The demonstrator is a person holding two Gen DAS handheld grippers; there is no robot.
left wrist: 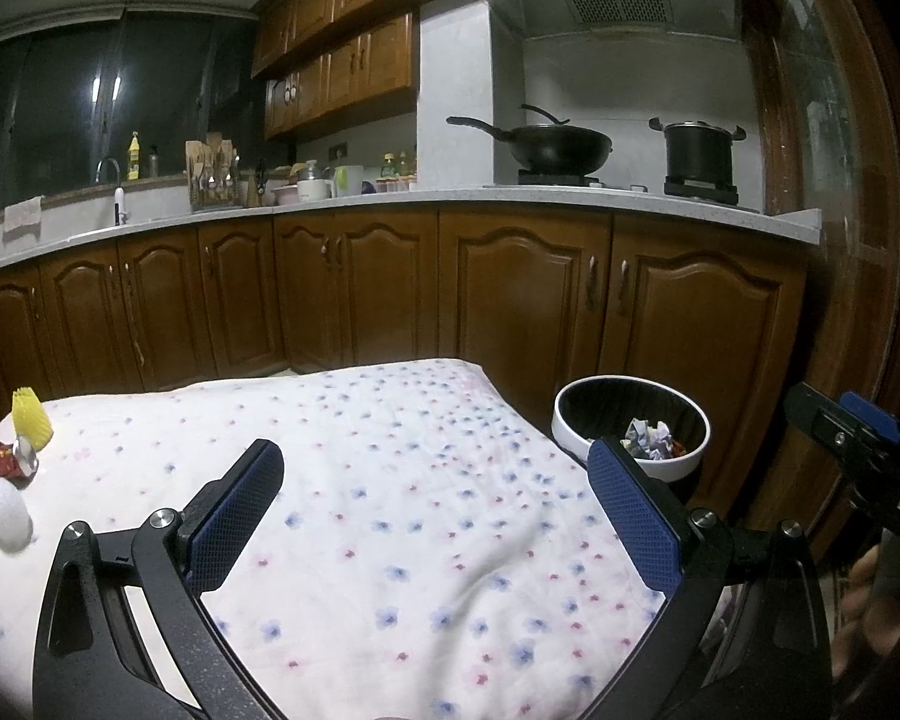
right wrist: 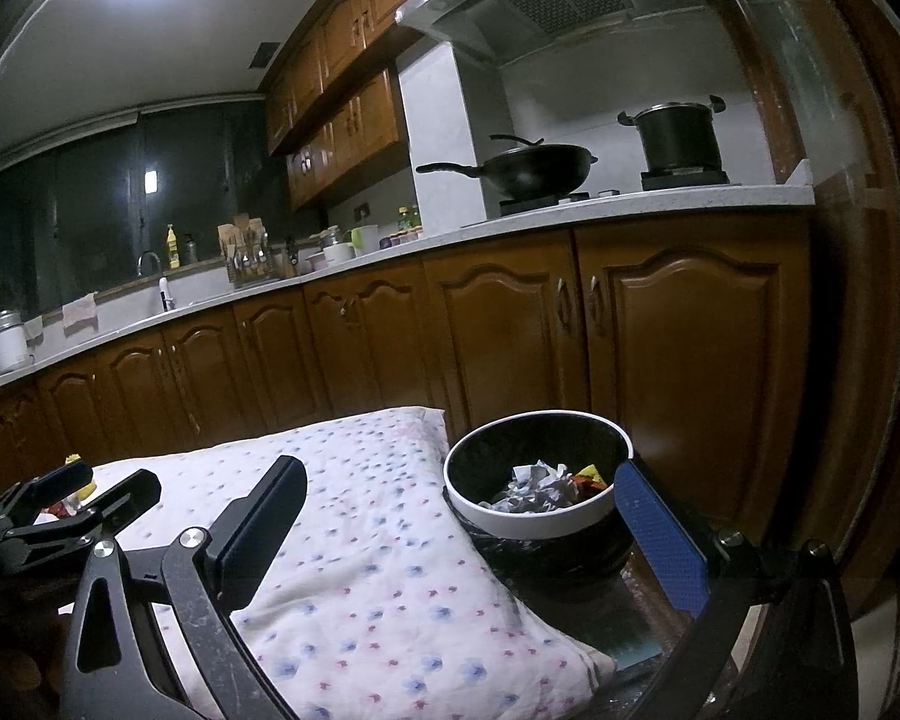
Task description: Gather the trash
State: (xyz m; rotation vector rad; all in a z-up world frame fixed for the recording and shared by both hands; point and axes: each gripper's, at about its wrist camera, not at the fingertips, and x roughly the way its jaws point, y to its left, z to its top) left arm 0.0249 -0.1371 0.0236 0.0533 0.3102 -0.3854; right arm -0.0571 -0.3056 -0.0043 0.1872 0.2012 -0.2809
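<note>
Red wrapper [left wrist: 1,461] far left of the gaping left hand-held gripper [left wrist: 435,468]

The left black two-finger gripper with blue textured pads [left wrist: 435,516] has its jaws spread wide, one finger at 8 o'clock and the other at 4 o'clock in its own wrist view, nothing between them. The right black two-finger gripper with blue pads [right wrist: 462,534] is likewise wide apart and empty, its fingers at 8 and 4 o'clock. Each gripper shows in the other's view: the right at 3 o'clock, the left at 9 o'clock.
</note>
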